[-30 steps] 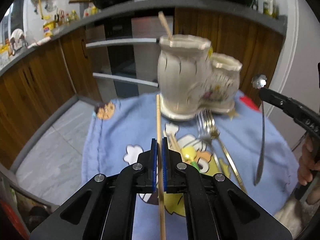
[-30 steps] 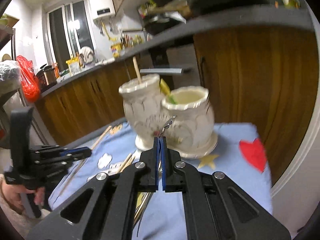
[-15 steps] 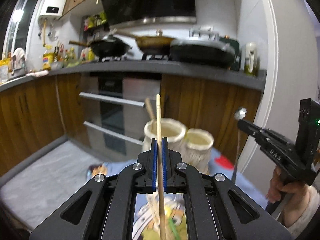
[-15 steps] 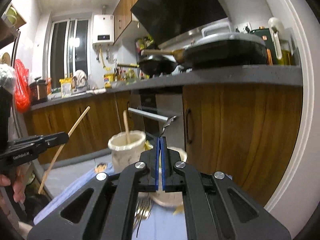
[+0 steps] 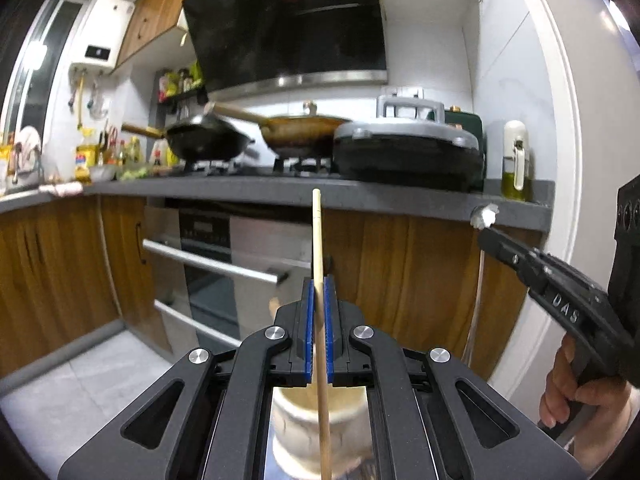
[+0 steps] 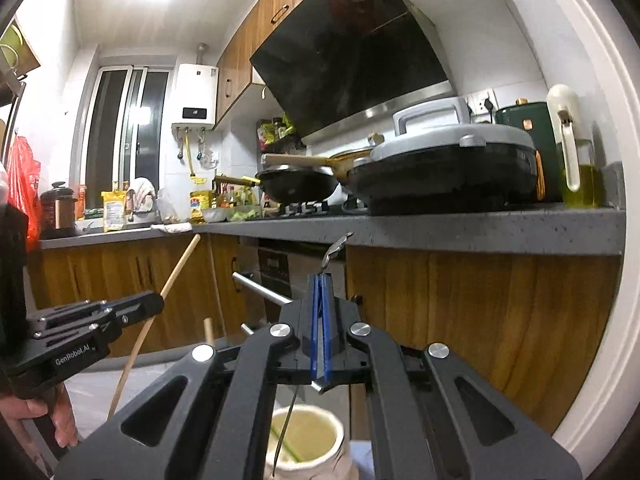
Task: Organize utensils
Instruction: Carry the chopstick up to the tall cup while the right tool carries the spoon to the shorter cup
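The left tool clamps an upright wooden chopstick above a cream holder. Only the right wrist view shows the right tool pinching a metal utensil over the holder's open mouth.

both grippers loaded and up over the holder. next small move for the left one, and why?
Probably lower the left gripper straight down. It is shut on the chopstick, which stands near vertical with its lower end over the cream holder's mouth, not clearly inside it yet. The right gripper, shut on a metal utensil, hangs over the neighbouring cup, so the paths look separate.
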`<action>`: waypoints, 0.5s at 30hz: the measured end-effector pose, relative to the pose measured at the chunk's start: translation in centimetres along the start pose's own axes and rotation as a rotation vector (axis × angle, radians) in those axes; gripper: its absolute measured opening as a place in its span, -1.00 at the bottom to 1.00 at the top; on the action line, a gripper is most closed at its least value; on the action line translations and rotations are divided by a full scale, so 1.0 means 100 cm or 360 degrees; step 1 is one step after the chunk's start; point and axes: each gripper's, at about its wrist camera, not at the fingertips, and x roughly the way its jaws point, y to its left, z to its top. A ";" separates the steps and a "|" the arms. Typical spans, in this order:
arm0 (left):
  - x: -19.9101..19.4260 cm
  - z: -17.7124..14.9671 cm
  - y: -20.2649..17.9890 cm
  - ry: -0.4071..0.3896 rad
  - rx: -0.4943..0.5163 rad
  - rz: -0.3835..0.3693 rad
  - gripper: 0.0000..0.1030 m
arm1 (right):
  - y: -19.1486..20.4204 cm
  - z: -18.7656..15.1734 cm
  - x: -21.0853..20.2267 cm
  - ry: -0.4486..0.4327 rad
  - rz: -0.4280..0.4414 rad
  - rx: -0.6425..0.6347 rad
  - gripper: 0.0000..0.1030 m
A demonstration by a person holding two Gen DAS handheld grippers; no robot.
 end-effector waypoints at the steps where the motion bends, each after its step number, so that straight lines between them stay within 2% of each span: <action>1: 0.004 0.002 -0.001 -0.0019 0.0006 0.0007 -0.90 | -0.001 -0.001 0.005 -0.0010 -0.0005 0.0000 -0.97; 8: 0.041 0.007 -0.006 -0.0167 0.0033 0.0049 -0.90 | -0.004 -0.018 0.026 -0.0023 -0.0060 0.0020 -0.97; 15: 0.067 -0.014 -0.009 -0.0136 0.0061 0.0135 -0.90 | -0.011 -0.037 0.039 0.0091 -0.0060 0.0064 -0.97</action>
